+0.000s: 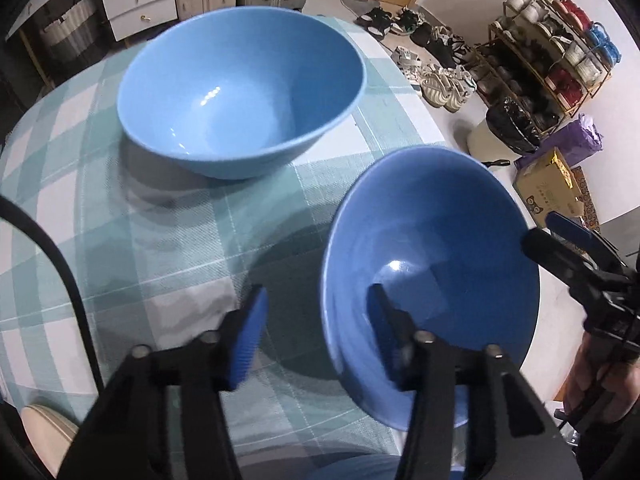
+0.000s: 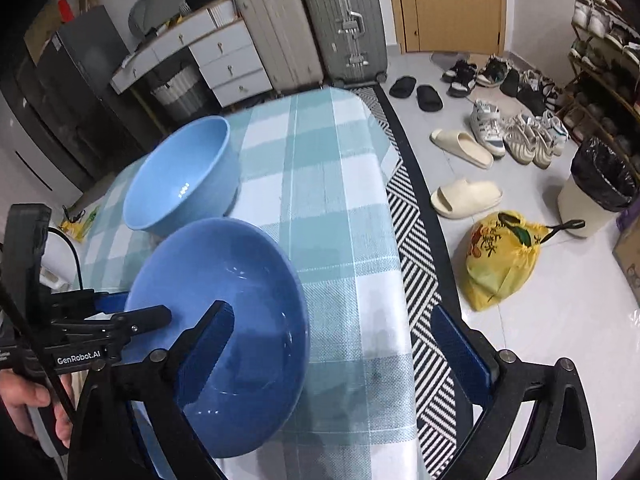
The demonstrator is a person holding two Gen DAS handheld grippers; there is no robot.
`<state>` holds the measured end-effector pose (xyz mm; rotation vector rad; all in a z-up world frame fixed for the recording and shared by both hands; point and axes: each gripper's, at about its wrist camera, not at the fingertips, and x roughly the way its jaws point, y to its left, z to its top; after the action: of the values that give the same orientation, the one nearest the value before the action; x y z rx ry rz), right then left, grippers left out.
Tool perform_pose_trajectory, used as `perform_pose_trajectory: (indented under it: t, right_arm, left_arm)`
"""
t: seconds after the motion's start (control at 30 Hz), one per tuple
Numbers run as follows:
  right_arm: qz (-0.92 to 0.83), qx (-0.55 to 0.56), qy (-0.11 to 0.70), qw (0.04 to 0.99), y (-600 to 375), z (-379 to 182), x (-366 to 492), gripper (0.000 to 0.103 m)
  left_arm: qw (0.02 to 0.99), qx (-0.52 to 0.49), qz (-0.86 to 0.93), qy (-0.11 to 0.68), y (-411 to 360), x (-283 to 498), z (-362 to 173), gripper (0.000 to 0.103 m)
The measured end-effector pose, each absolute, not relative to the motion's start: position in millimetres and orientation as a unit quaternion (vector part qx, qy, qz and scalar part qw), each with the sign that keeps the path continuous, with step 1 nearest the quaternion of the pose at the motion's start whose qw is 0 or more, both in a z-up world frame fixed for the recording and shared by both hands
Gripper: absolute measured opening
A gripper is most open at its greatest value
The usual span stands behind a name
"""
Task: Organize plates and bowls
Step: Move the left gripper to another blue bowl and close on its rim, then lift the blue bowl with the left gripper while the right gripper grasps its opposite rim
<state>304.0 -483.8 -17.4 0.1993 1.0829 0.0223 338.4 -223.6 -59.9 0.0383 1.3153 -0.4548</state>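
**Two blue bowls on checked cloth, both tongs apart**

While the dark blue glossy bowl (image 1: 432, 280) sits tilted at lower right of the left wrist view, the light blue round bowl (image 1: 244, 92) stands upright at upper centre, apart from it. Both rest on the teal-and-white checked tablecloth (image 1: 100, 208).

Left gripper (image 1: 320, 328): jaws apart, straddling the dark bowl's near rim, one finger inside, one outside; contact unclear.

Right gripper (image 2: 336, 332): jaws wide apart, left finger (image 2: 208, 344) over the dark bowl's interior; contact unclear.

Yellow plastic bag (image 2: 500, 256) on floor, right of frame.
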Motion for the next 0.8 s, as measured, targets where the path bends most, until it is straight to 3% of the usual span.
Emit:
perform_pose_trajectory:
  t: [0.03, 0.1, 0.13, 0.4, 0.53, 0.8]
  right_arm:
    - [0.011, 0.094, 0.521, 0.848, -484, -21, 305, 0.091]
    - [0.009, 0.100, 0.532, 0.841, -485, -28, 307, 0.075]
    - [0.013, 0.105, 0.537, 0.837, -486, -31, 307, 0.072]
    - [0.033, 0.104, 0.544, 0.832, -483, -33, 300, 0.056]
    - [0.043, 0.093, 0.545, 0.832, -473, -31, 298, 0.055]
    - [0.065, 0.075, 0.561, 0.822, -445, -33, 300, 0.043]
  left_arm:
    - [0.764, 0.023, -0.209, 0.610, -226, 338, -62, 0.020]
    - [0.760, 0.013, -0.215, 0.613, -226, 336, -62, 0.012]
    - [0.757, 0.011, -0.217, 0.616, -227, 336, -63, 0.007]
    - [0.756, 0.034, -0.205, 0.621, -224, 335, -61, 0.007]
    - [0.755, 0.048, -0.199, 0.624, -219, 332, -60, 0.007]
    - [0.755, 0.058, -0.189, 0.625, -208, 325, -59, 0.007]
